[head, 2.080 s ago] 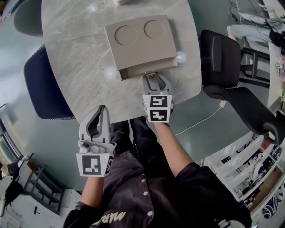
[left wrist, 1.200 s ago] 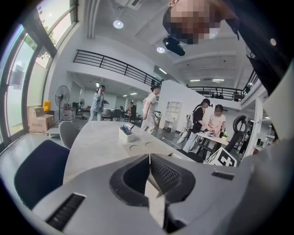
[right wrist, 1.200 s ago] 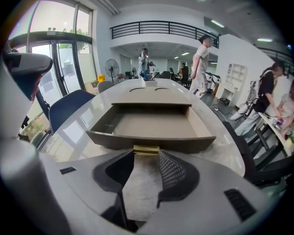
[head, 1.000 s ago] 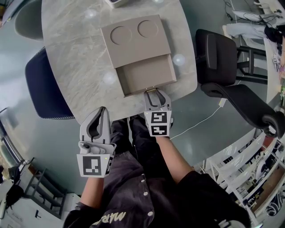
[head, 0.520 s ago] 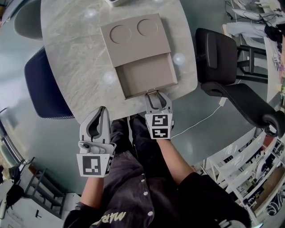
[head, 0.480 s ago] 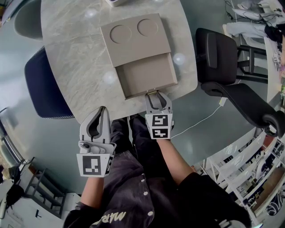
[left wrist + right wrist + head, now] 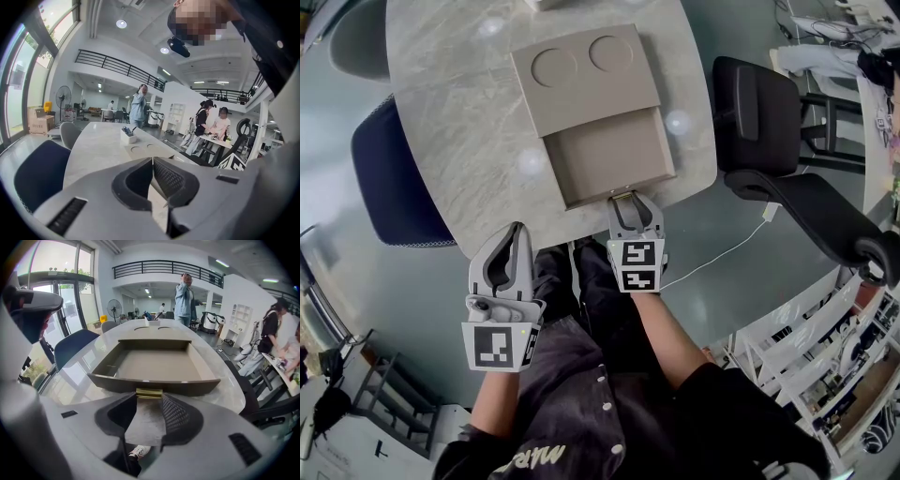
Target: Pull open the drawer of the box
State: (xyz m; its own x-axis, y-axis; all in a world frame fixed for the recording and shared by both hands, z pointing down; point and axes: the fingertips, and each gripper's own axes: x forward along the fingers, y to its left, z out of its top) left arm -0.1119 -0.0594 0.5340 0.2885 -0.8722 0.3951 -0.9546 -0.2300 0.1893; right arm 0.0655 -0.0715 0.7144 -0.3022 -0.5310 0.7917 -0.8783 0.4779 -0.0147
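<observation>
The box [image 7: 586, 80] sits on the pale surface [image 7: 459, 141]. Its drawer [image 7: 614, 155] is out a long way toward the person, and most of its empty inside shows. The drawer's front is close to the near edge of the surface. The right tongs [image 7: 625, 202] stand fairly wide and pinch the little gold handle [image 7: 149, 393] on the drawer front, one tip on each end of it. The left tongs [image 7: 152, 160] are closed with nothing in them. They hang off the near edge of the surface, well apart from the box.

What could go wrong? I think the drawer has little way left to go. One more strong pull may bring it right out of the box, and then it could tip over the edge and fall to the floor [image 7: 356, 281]. The handle is small and looks smooth, and only the very tips hold it. So the tongs may slip off if the pull goes up or sideways and not straight back. Nothing holds the box down. If the drawer sticks, the whole box may slide along with it — toward the edge. A slow, straight pull, or just letting go here, looks safest.
</observation>
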